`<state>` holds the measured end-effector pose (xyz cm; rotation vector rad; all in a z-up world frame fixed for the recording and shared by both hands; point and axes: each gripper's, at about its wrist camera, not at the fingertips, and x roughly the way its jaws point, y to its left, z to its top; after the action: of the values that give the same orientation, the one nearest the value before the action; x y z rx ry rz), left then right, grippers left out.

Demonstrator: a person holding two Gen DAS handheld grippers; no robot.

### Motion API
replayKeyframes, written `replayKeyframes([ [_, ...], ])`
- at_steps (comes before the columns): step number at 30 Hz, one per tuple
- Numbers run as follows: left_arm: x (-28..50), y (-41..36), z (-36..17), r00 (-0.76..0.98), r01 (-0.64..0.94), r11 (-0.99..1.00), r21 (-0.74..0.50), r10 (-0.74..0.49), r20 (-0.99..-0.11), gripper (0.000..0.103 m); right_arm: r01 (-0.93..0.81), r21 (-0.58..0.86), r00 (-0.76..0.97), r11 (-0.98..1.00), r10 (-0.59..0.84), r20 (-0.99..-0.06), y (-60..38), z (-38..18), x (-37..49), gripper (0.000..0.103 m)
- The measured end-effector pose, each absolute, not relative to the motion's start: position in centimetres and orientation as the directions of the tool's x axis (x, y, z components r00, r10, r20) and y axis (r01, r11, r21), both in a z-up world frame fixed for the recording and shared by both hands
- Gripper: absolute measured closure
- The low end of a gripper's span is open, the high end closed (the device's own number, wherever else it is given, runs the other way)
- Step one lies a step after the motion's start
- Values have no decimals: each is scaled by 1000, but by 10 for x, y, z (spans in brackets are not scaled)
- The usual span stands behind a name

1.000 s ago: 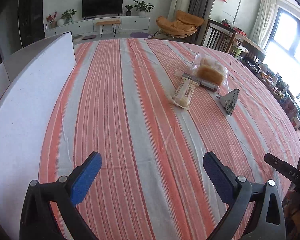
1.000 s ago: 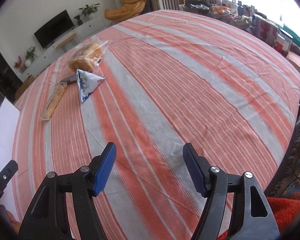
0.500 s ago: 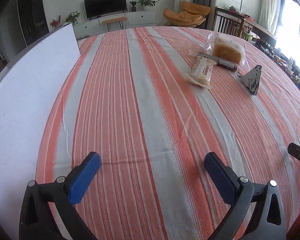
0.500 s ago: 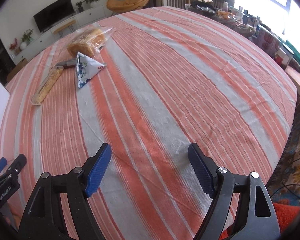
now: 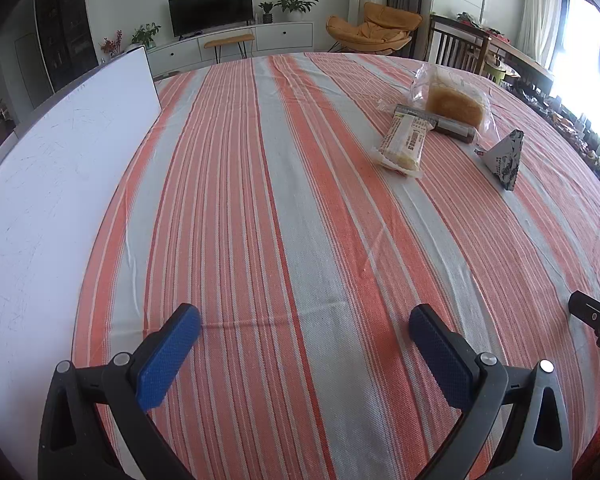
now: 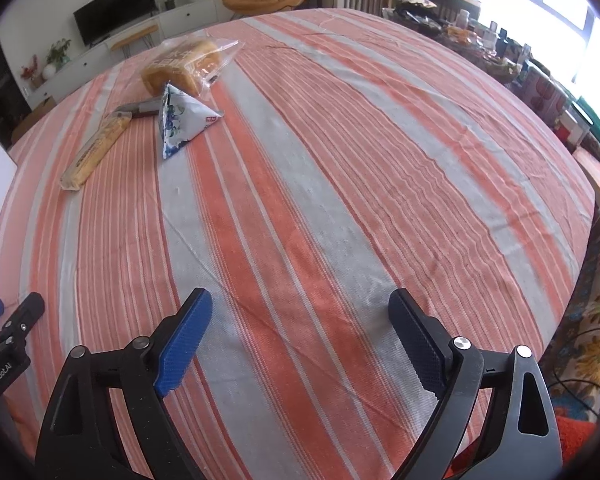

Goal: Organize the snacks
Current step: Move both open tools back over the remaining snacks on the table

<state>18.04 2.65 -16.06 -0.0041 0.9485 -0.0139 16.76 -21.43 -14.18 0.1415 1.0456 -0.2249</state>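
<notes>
Several snacks lie together at the far side of the striped table: a bagged bread loaf, a long wrapped biscuit pack, a dark bar between them, and a blue-and-white pyramid pack. My left gripper is open and empty over the near tablecloth, far from the snacks. My right gripper is open and empty, also near the front edge.
A white board lies along the table's left side. The orange-and-grey striped cloth covers the table. Chairs and a cluttered side table stand beyond the far right edge. The other gripper's tip shows at each view's edge.
Both grippers have tilted and moved a little forward over the table, so the snacks sit closer in view. Both stayed open and empty. The snacks have not moved.
</notes>
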Motion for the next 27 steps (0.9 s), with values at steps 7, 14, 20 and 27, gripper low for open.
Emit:
replayKeyframes([
  [7, 180, 27, -161, 583, 10, 1000, -10, -14, -812, 0, 243, 12, 476, 970, -108, -873, -213, -143, 169, 8],
  [14, 180, 27, -161, 583, 10, 1000, -9, -14, -812, 0, 244, 13, 476, 970, -108, -873, -214, -143, 168, 8],
  [20, 180, 27, -161, 583, 10, 1000, -9, -14, -812, 0, 243, 11, 481, 970, -110, -870, -213, -143, 168, 8],
  [27, 181, 27, -161, 583, 10, 1000, -9, -13, -812, 0, 241, 11, 476, 970, -109, -872, -213, -144, 168, 8],
])
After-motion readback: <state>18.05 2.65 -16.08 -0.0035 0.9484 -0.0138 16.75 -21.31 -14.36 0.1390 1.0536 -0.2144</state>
